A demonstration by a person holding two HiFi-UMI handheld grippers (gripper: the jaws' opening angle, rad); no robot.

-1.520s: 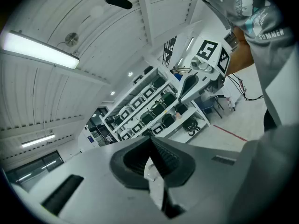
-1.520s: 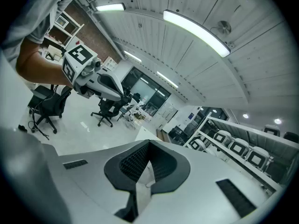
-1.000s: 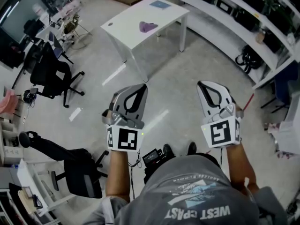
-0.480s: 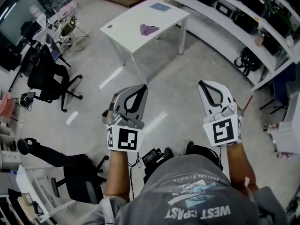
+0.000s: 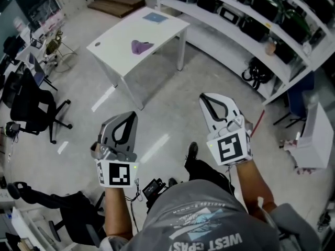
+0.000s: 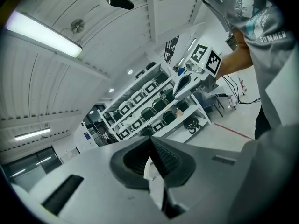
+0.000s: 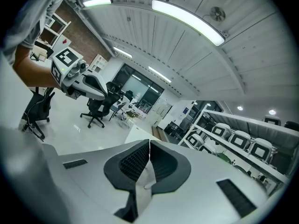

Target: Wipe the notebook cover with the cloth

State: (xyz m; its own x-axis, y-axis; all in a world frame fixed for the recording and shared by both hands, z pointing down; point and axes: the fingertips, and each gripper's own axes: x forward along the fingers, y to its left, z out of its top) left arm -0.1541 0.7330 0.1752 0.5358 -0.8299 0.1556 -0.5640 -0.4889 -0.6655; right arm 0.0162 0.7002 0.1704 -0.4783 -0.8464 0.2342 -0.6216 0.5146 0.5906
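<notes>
Left hand-held gripper (image 5: 128, 116): the person is holding it low in front of the body, over the floor (image 5: 172, 95); its jaws are pressing together with nothing between them.
Right hand-held gripper (image 5: 206, 97): the person is holding it beside the left one, the two well apart and both pointing forward; its jaws are also pressing together and gripping nothing.
Cloth (image 5: 140, 46): the purple cloth is lying crumpled near the middle of the white surface (image 5: 112, 37), well apart from both hand-held grippers.
Notebook (image 5: 155, 18): the blue-covered notebook is lying flat near the far corner of the same surface, apart from the cloth and not touching it.
Surface: the white surface is standing on the floor ahead of the person and to the left, with nothing hovering over it.
Shelves (image 5: 222, 45): white shelves are running along the right side of the room, carrying dark containers.
Office chair (image 5: 31, 106): a black office chair is standing on the floor at the left, well away from the surface.
Person (image 5: 204, 218): the person is wearing a grey printed shirt and standing with both forearms reaching forward.
</notes>
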